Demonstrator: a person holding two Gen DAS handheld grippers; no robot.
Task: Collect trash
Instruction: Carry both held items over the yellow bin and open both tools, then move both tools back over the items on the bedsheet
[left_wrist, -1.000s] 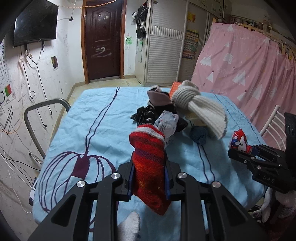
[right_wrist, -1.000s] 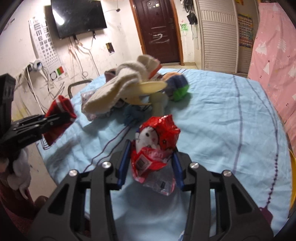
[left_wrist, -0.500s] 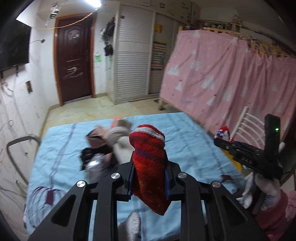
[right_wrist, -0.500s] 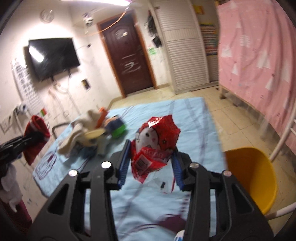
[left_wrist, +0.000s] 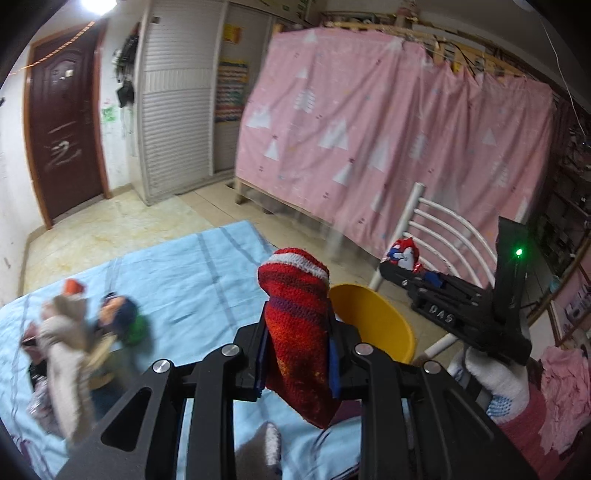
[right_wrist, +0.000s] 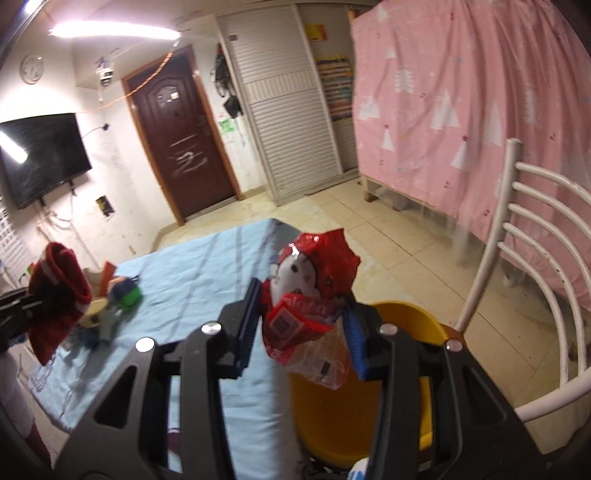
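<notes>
- The right gripper (right_wrist: 299, 328) has its fingers pinching a red snack wrapper (right_wrist: 314, 280), held above the yellow bin (right_wrist: 417, 314) beside the bench (right_wrist: 207, 266).
- The left gripper (left_wrist: 297, 354) pinches a red knitted sock (left_wrist: 297, 325), near the bin's left rim.
- Risk: the light wrapper may cling to a finger pad or drift outside the bin; the sock may get dropped in as trash.
- The pile at the bench's left is blurred; the bin's bottom is hidden.
</notes>
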